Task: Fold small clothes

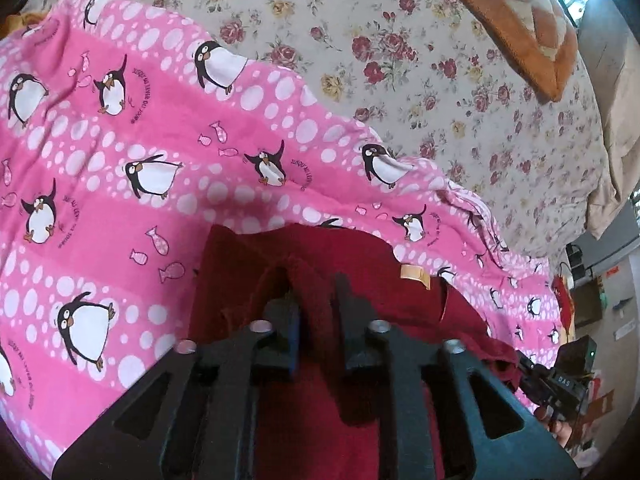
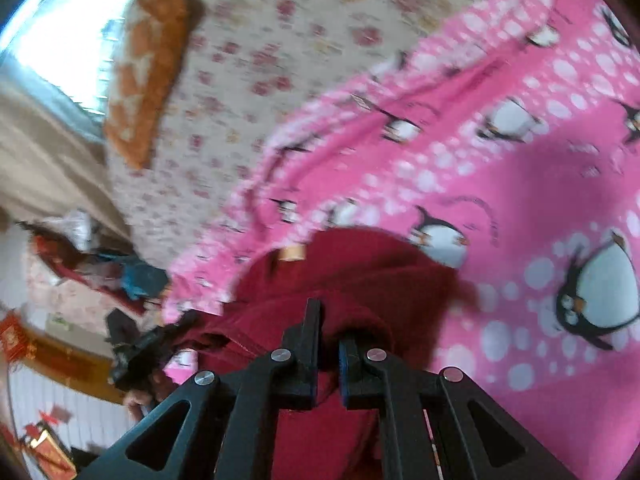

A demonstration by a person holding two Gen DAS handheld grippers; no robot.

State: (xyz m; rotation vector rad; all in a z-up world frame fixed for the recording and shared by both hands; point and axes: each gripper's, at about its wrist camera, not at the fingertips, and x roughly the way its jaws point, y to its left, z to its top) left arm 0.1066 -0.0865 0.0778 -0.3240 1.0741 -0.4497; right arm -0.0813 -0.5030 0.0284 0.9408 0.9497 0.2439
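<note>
A dark red garment [image 1: 320,248] with a small tan label [image 1: 414,274] hangs between both grippers above a pink penguin-print blanket [image 1: 140,140]. My left gripper [image 1: 316,292] is shut on a pinched fold of the red garment. In the right wrist view, my right gripper [image 2: 330,320] is shut on another edge of the red garment [image 2: 360,272], and the cloth bunches around its fingers. The right gripper also shows at the right edge of the left wrist view [image 1: 560,380]. The left gripper shows at the left of the right wrist view [image 2: 136,352].
The pink blanket [image 2: 520,160] lies over a floral bedsheet [image 1: 400,40]. An orange-trimmed pillow [image 1: 528,28] sits at the far side of the bed. Room clutter and a window show beyond the bed edge [image 2: 80,272]. The right wrist view is motion-blurred.
</note>
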